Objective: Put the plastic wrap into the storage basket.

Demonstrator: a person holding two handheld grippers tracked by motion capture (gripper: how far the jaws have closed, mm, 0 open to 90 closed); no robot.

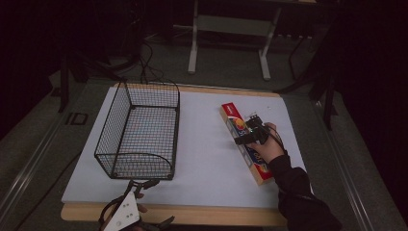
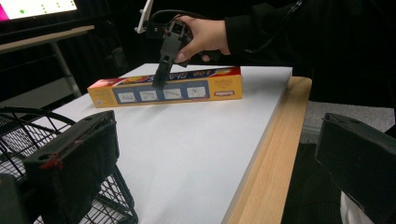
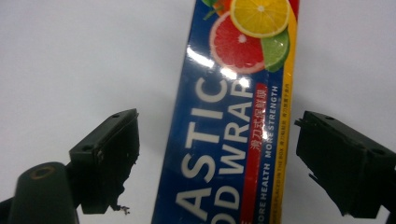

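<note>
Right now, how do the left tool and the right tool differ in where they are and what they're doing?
The right tool is out over the plastic wrap box, jaws open on either side of it; the left tool sits at the table's near edge, just in front of the wire basket, with nothing between its jaws. The right tool points down at the box; the left tool looks across the table. Both are open, and neither grips anything.
</note>
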